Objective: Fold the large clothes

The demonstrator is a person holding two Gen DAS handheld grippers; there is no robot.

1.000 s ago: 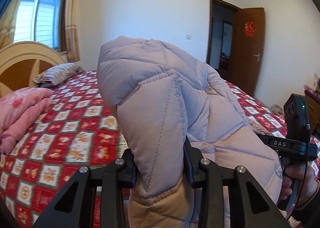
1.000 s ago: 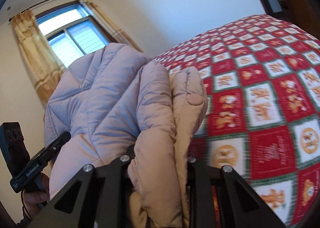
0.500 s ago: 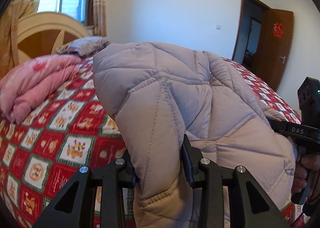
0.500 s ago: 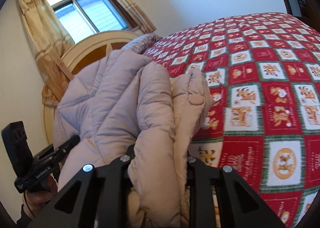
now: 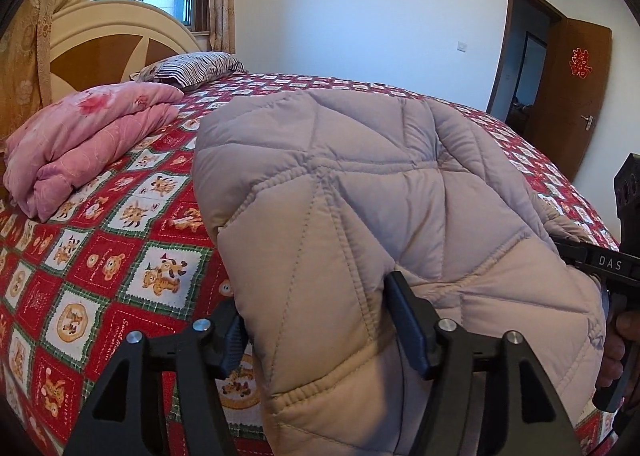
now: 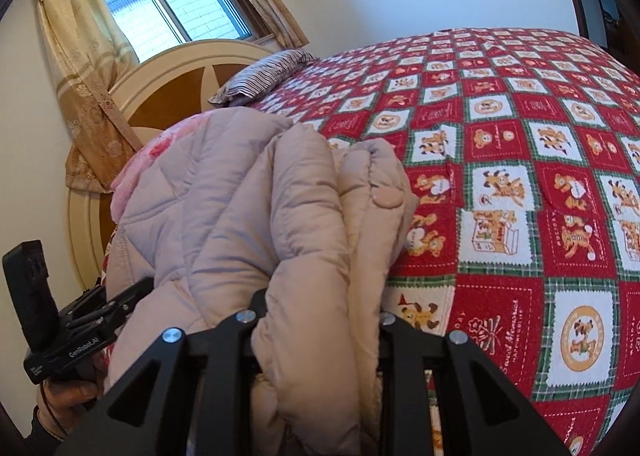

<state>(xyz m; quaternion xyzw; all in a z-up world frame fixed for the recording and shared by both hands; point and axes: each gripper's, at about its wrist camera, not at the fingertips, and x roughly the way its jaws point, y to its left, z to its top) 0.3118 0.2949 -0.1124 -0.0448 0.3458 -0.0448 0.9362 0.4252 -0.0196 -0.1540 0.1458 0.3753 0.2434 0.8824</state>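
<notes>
A pale lilac and beige quilted puffer jacket [image 5: 360, 192] hangs bunched between both grippers above the bed [image 5: 120, 248]. My left gripper [image 5: 320, 320] is shut on a thick fold of the jacket's edge. My right gripper [image 6: 320, 320] is shut on a bunched fold of the jacket [image 6: 248, 224], near a snap button [image 6: 387, 198]. The right gripper's body also shows in the left wrist view [image 5: 616, 260], and the left gripper's body shows in the right wrist view [image 6: 80, 336]. The jacket hides both grippers' fingertips.
The bed has a red, white and green checked bear-print cover [image 6: 520, 176]. A folded pink quilt [image 5: 88, 144] and a striped pillow [image 5: 192, 68] lie by the headboard [image 5: 104, 40]. A window with curtains [image 6: 172, 4] is behind. An open brown door [image 5: 568, 72] stands at the right.
Both grippers have tilted downward with the jacket, so it sits lower over the bed. More of the bedcover, pink quilt and headboard has come into view. Both grips are unchanged.
</notes>
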